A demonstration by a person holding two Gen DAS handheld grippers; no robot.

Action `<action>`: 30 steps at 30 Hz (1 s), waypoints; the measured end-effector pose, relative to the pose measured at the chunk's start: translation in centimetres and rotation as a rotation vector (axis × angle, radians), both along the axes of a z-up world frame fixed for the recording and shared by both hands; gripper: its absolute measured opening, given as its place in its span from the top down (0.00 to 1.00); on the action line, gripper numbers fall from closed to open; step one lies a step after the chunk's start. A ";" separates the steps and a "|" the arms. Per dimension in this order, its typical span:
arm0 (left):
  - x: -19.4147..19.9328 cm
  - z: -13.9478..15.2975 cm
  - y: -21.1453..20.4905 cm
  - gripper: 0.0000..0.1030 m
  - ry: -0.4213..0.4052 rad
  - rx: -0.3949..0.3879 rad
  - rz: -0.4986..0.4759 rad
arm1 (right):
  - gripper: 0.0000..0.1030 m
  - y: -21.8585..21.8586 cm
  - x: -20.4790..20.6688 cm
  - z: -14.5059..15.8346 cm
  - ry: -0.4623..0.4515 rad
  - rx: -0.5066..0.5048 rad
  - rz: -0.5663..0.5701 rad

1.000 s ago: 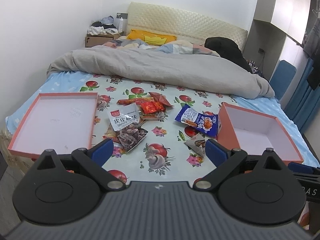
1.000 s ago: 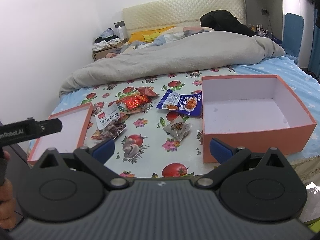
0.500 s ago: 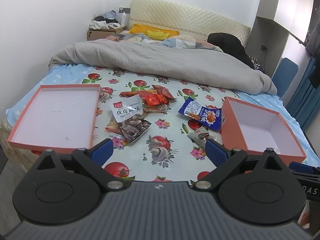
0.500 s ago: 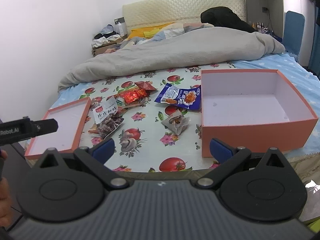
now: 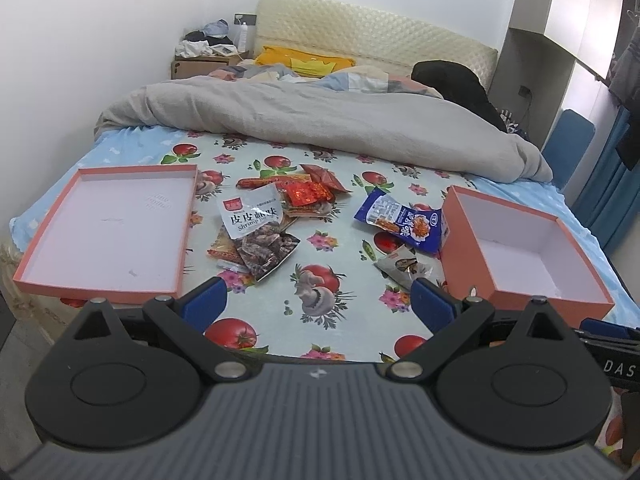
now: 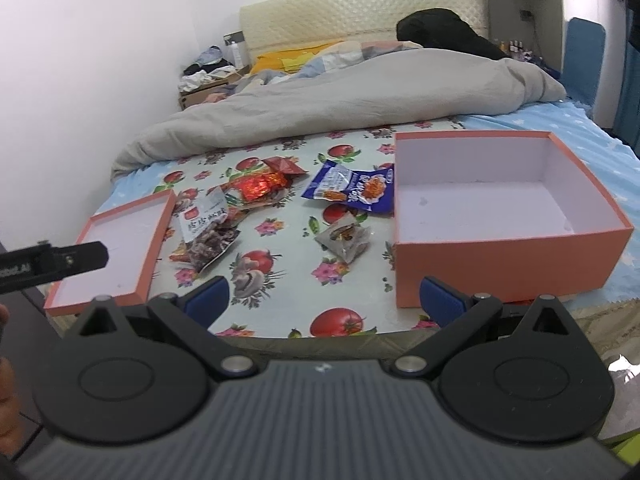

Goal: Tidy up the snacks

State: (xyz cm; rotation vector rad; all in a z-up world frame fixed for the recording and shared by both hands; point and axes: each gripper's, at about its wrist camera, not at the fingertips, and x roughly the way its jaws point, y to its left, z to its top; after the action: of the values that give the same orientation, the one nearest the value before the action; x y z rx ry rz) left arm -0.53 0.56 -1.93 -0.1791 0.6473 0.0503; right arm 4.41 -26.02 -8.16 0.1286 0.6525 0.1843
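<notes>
Left tongs [image 5: 316, 298] and right tongs [image 6: 324, 296]: blue-padded, spread wide, empty, poised at the near edge of the bed. Task not begun, by appearances: deep salmon cardboard box [image 6: 508, 256] at right and shallow salmon cardboard lid [image 5: 60, 216] at left both hold nothing. Snacks loose between them: white shrimp-snack pouch [image 5: 254, 220], blue foil packet [image 5: 404, 220], small clear grey sachet [image 6: 344, 240], red foil wrappers [image 5: 308, 192]. Surface: tomato-and-mushroom print plastic sheet [image 5: 320, 320] over a blue bedsheet. Beyond: rumpled grey duvet [image 5: 320, 120], cream quilted headboard [image 5: 360, 28], white walls

We log loose snack packets [image 5: 256, 236] strewn mid-cloth, unsorted. We note one blue packet [image 5: 404, 224] touching the deep, empty orange box [image 5: 520, 252] at right.
</notes>
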 end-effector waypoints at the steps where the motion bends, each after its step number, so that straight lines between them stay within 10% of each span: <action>1: 0.0 0.0 0.0 0.03 0.000 0.000 -0.001 | 0.00 0.0 0.0 0.0 -0.001 -0.001 0.001; 30: 4.5 -3.3 0.9 0.03 0.080 -0.026 0.006 | 0.02 0.3 1.9 -1.8 0.006 0.023 0.032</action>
State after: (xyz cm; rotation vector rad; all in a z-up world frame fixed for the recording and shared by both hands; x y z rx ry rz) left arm 4.00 1.42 -5.18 -0.2050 0.7270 0.0546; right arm 6.35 -25.71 -10.00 0.1410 0.6589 0.2221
